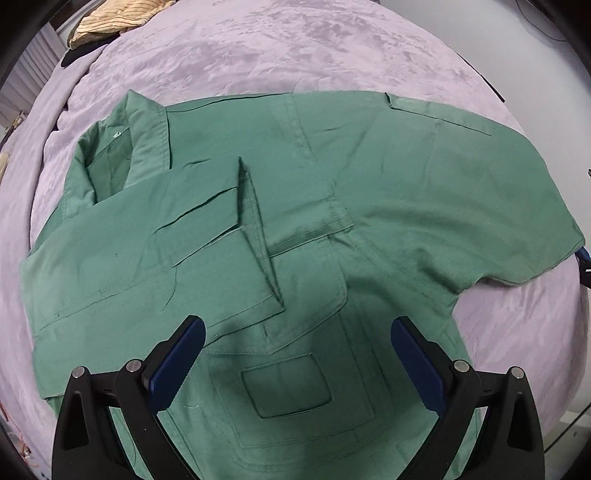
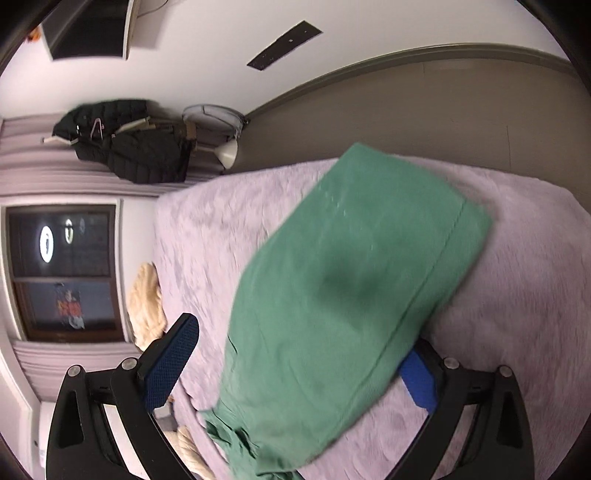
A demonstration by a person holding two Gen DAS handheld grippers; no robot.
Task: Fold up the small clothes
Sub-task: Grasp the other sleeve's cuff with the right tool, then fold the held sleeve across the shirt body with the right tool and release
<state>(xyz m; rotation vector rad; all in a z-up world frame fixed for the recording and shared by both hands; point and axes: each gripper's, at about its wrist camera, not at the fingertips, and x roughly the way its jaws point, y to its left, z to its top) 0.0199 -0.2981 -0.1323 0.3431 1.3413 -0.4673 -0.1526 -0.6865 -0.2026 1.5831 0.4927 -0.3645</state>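
A green short-sleeved shirt [image 1: 295, 206] lies flat on a lilac bedspread [image 1: 295, 48], collar at the upper left. One sleeve is folded over the chest; the other sleeve [image 1: 480, 192] spreads to the right. My left gripper [image 1: 297, 332] is open and empty, hovering above the shirt's lower front with a pocket between its blue pads. In the right wrist view the spread sleeve [image 2: 351, 280] fills the middle, blurred. My right gripper [image 2: 299, 339] is open; the sleeve lies between its fingers and covers most of the right pad [image 2: 417, 380].
A beige striped cloth [image 1: 114, 22] lies at the bed's far left corner. In the right wrist view a cream cloth [image 2: 147, 302] sits at the bed edge, a dark jacket [image 2: 133, 147] hangs on a rack, and a grey headboard [image 2: 406, 110] stands behind the bed.
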